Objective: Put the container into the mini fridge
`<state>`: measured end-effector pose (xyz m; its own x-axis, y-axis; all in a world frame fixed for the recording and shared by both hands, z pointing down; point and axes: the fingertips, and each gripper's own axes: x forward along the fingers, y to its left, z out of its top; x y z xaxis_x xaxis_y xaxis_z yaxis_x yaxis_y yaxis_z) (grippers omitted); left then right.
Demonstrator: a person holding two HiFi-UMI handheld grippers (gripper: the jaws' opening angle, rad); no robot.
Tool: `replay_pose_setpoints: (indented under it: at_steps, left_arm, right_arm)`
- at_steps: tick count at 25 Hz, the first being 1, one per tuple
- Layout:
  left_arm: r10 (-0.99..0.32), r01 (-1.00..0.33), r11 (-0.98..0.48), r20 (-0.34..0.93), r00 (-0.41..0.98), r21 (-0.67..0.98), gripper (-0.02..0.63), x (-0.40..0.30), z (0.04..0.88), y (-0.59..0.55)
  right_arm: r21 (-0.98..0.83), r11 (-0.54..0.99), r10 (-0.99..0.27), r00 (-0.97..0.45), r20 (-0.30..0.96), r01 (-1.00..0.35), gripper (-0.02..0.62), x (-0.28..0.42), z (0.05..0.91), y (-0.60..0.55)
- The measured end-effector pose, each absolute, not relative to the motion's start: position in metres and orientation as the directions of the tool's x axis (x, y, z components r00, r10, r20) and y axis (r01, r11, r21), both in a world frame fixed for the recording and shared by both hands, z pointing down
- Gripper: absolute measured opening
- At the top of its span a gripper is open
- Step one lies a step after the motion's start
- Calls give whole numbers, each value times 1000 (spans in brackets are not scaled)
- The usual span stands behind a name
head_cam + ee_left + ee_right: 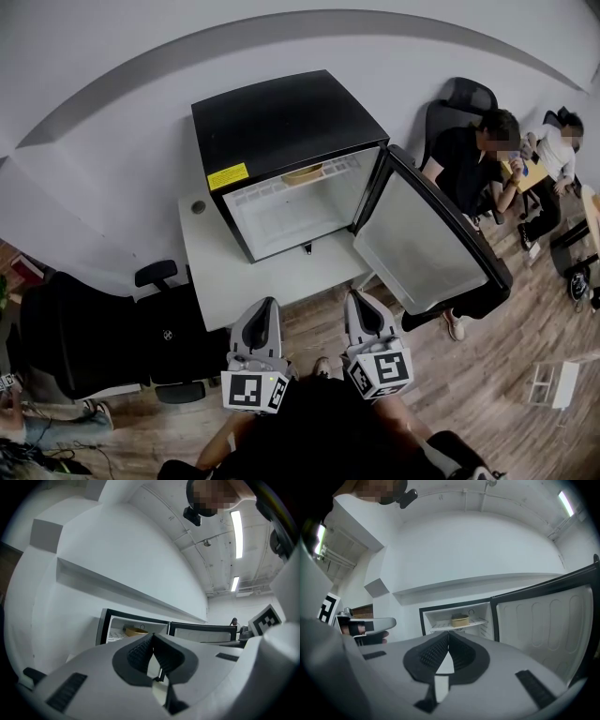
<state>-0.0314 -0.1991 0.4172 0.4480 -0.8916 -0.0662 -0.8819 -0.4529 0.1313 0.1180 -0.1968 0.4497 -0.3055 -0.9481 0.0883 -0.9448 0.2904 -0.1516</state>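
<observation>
Well beyond the fingers (pixel 433 651), container (pixel 460 620) sits inside the mini fridge (pixel 281 122).

The head view looks steeply down on the open fridge (pixel 281 122) from in front. Both gripper views sit lower, tilted up, and share its interior.

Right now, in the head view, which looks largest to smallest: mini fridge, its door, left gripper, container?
1. mini fridge
2. door, only slightly smaller
3. left gripper, enlarged by being near the camera
4. container, smallest by far
</observation>
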Motion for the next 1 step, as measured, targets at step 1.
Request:
replay_pose_setpoints:
  at_steps: [1]
  left_arm:
    - [-892, -882, -452, -66, 447, 132, 9, -31, 417, -199]
  right_arm:
    - [-151, 290, -948, -305, 88, -945, 15, 119, 450, -197]
